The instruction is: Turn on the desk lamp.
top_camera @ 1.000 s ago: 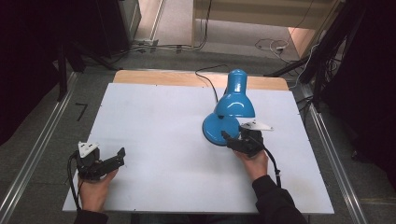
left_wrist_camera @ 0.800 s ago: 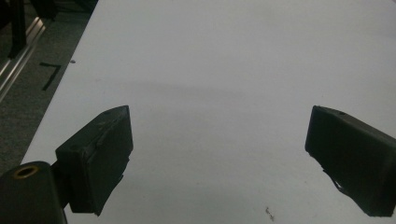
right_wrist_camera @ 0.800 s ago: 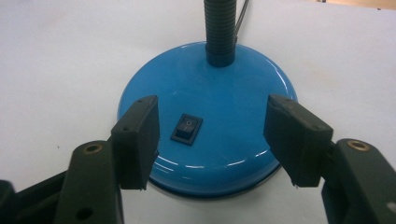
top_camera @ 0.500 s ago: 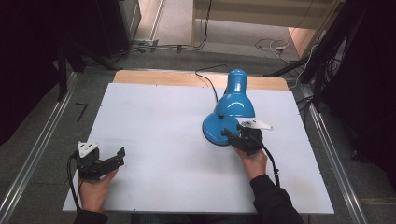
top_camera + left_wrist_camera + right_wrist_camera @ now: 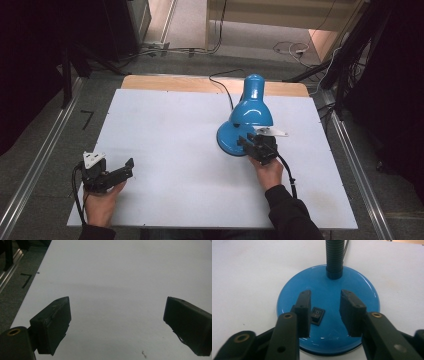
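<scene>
A blue desk lamp stands on the white table, right of centre, its shade bent down over its round base. A black ribbed neck rises from the base's far side. My right gripper hovers low over the base's near part, jaws partly open and just closing. A small black rocker switch lies between them, close to the left jaw; the pads do not squeeze it. In the high view this gripper sits at the base's near edge. My left gripper rests at front left, open and empty.
The lamp's black cable runs off over the table's wooden far edge. Metal rails flank the table on both sides. A black mark lies on the floor to the left. White tabletop spreads between the two hands.
My right gripper's jaws have narrowed over the lamp base, and the hand has barely shifted. The left gripper and the lamp have stayed put.
</scene>
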`<state>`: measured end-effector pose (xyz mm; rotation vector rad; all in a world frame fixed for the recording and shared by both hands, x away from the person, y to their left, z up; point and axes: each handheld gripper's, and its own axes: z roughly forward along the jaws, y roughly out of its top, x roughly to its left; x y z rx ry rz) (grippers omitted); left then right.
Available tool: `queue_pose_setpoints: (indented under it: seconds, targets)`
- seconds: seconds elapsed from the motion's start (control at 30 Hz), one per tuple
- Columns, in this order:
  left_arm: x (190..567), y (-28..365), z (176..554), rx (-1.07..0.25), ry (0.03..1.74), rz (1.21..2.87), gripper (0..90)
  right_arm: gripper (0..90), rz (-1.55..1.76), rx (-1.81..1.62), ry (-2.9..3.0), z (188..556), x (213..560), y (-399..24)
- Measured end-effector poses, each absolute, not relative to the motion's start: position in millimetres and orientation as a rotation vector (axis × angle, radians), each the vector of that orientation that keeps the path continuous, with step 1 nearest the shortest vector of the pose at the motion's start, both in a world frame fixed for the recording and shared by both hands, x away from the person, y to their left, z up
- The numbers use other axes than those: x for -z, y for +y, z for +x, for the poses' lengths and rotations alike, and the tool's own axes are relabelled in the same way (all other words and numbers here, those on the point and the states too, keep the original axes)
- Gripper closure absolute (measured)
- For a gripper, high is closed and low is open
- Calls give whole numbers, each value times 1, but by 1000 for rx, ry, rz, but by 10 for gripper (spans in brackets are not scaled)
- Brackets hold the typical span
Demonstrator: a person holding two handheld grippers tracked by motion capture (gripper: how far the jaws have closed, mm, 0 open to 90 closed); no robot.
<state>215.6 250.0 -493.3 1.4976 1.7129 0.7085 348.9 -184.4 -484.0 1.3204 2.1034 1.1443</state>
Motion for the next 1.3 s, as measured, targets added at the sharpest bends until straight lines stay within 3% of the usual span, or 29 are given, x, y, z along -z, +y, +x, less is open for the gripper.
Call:
queue_pose_setpoints:
  seconds: [0.27,1.3]
  targets:
    - [494,250,216,-704,1712,1506,83,876,1311,-1105,2103,351,486,-181]
    - [495,250,217,-704,1718,1514,83,879,1316,-1117,2123,353,491,-177]
